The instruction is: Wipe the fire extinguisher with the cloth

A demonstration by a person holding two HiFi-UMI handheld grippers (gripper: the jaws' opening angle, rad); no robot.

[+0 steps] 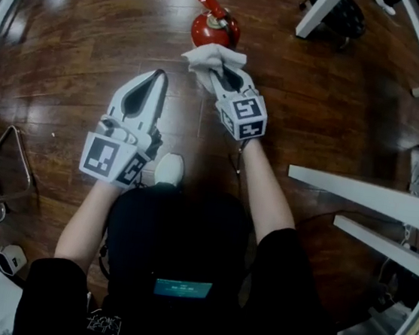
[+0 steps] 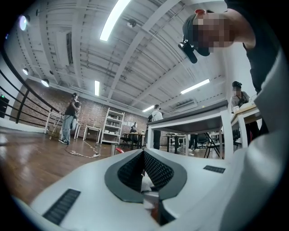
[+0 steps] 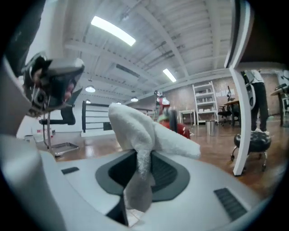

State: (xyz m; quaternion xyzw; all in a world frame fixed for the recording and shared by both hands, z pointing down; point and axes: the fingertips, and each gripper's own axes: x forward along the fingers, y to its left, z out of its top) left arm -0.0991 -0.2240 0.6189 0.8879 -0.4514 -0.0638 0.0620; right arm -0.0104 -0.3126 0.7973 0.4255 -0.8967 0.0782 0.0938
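A red fire extinguisher stands on the wooden floor ahead of me. My right gripper is shut on a white cloth, which bunches over its tips just short of the extinguisher's near side. In the right gripper view the cloth is pinched between the jaws of the right gripper, and the extinguisher shows partly behind it. My left gripper hovers to the left and nearer me, shut with nothing in it. In the left gripper view the left gripper has its jaws together.
White table frames stand at the right, and a black chair base at the top. A metal chair frame is at the left. My shoe rests on the floor between the arms. People stand far off across the room.
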